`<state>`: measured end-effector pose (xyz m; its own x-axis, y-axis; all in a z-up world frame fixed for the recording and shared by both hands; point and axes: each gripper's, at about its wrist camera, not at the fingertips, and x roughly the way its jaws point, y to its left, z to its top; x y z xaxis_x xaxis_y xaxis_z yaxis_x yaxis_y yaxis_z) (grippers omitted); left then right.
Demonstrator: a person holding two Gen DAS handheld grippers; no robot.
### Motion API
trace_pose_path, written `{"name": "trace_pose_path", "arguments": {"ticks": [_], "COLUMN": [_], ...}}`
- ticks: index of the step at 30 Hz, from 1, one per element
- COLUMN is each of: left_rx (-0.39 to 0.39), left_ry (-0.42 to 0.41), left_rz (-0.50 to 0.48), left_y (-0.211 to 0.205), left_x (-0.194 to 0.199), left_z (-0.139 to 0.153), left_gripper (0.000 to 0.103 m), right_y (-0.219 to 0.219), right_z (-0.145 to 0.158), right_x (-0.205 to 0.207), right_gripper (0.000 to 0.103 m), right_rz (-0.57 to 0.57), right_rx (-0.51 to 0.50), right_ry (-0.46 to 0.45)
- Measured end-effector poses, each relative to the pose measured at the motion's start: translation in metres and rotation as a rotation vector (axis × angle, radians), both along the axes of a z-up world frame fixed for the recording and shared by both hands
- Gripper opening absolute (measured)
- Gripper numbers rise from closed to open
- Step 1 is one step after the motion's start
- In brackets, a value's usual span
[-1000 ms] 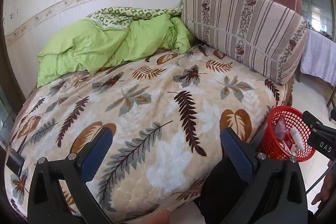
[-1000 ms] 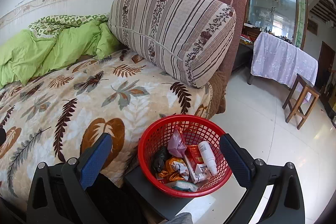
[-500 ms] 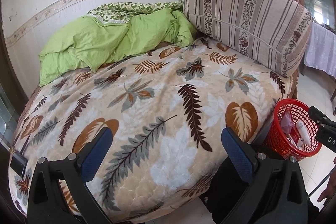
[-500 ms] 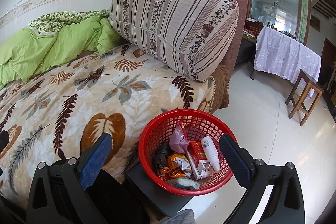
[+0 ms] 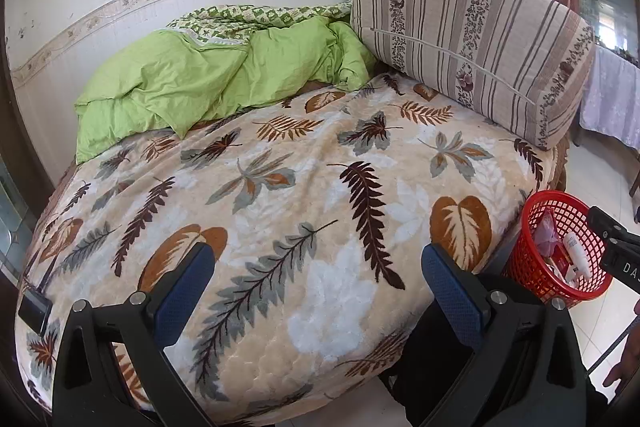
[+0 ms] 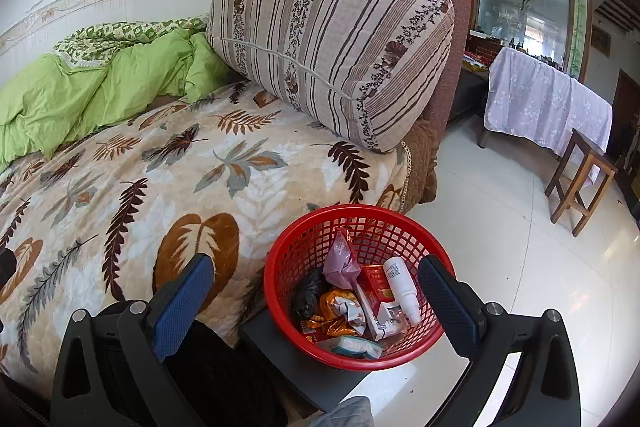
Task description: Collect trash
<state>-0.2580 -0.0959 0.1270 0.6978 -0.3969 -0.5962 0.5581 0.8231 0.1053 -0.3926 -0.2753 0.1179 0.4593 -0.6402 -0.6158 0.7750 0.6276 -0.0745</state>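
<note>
I look into a bedroom with a white wall, and most of the view is the bed with the beige plush blanket printed with brown and grey leaves (image 5: 320, 195). At the far left a crumpled green duvet (image 5: 224, 79) is pushed against the wall, I think to free the surface for the search. On the near left corner of the blanket lies a small flat black object (image 5: 35, 309); I cannot tell what it is. I see no loose trash on the blanket.

My left gripper (image 5: 316, 291) hovers over the near edge of the bed, its blue-padded jaws wide apart and holding nothing. Further right, a big striped bolster pillow (image 6: 332, 51) leans on the pink headboard.

To the right of the bed, a round red plastic mesh basket (image 6: 280, 255) stands on a low dark stand (image 6: 288, 363), close to the mattress so that things can be dropped in easily. Inside it I see a white plastic bottle (image 6: 402, 289), a red and white carton (image 6: 376, 297), a pink pouch (image 6: 340, 261), a crumpled orange wrapper (image 6: 340, 309), something black (image 6: 306, 297) and a pale packet (image 6: 354, 346). So the collected trash is already here.

My right gripper (image 6: 314, 301) hangs just above and in front of the basket, jaws spread, empty. I judge the task nearly finished.
</note>
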Motion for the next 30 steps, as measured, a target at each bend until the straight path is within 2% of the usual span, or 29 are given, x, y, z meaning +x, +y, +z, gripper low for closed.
{"name": "trace_pose_path", "arguments": {"ticks": [30], "left_rx": [-0.009], "left_ry": [0.009], "left_rz": [0.001], "left_y": [0.0044], "left_x": [0.0028], "left_z": [0.0024], "left_gripper": [0.103], "right_y": [-0.0020], "right_z": [-0.0034], "right_x": [-0.0002], "right_gripper": [0.102], "right_rz": [-0.006], "right_rx": [0.018], "right_ry": [0.008]}}
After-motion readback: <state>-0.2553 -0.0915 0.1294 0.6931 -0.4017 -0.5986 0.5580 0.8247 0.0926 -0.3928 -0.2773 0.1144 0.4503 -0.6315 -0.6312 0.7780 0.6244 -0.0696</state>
